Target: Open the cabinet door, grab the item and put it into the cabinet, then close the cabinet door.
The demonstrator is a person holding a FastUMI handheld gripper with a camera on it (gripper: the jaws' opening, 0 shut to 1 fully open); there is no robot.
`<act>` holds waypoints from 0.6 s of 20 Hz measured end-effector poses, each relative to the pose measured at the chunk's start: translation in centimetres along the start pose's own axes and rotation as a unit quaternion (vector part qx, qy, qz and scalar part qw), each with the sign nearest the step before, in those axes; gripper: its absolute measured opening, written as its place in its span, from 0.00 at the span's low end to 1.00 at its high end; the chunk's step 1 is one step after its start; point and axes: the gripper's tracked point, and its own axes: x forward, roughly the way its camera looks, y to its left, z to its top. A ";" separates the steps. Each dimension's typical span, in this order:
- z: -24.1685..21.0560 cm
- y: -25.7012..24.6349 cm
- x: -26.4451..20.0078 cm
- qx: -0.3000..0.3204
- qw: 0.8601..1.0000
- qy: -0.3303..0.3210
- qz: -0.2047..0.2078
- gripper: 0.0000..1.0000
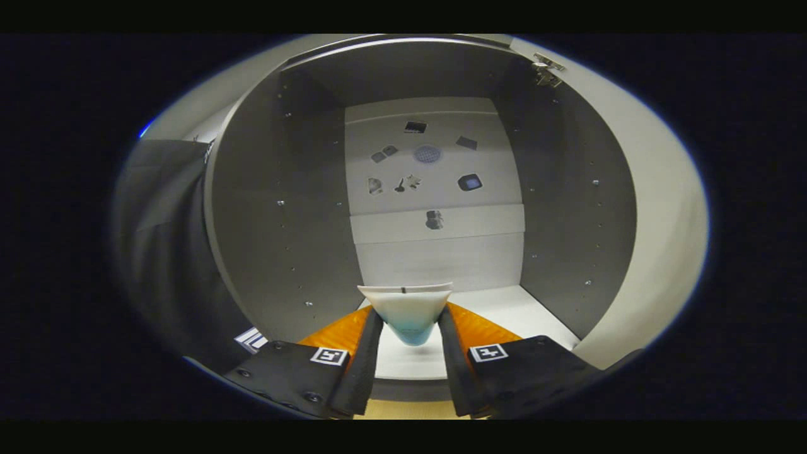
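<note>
Gripper (408, 337) fingers clamp cup (406, 312), held above floor of open cabinet (567, 208).

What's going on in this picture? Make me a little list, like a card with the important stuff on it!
claw: shut on the cup, one finger on each side
cup: white with a bluish bottom, upright, held above the shelf floor
cabinet: door open, grey side walls, light back panel
back panel: has small dark stickers
hinge: up high on the right wall
step left: let go, close door
</note>
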 end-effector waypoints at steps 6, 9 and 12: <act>-3.2 -2.0 4.0 -0.004 0.998 0.057 -0.014 0.56; -4.4 -3.2 4.8 -0.011 0.996 0.082 -0.018 0.56; -5.1 -3.1 5.7 -0.005 0.995 0.097 -0.005 0.57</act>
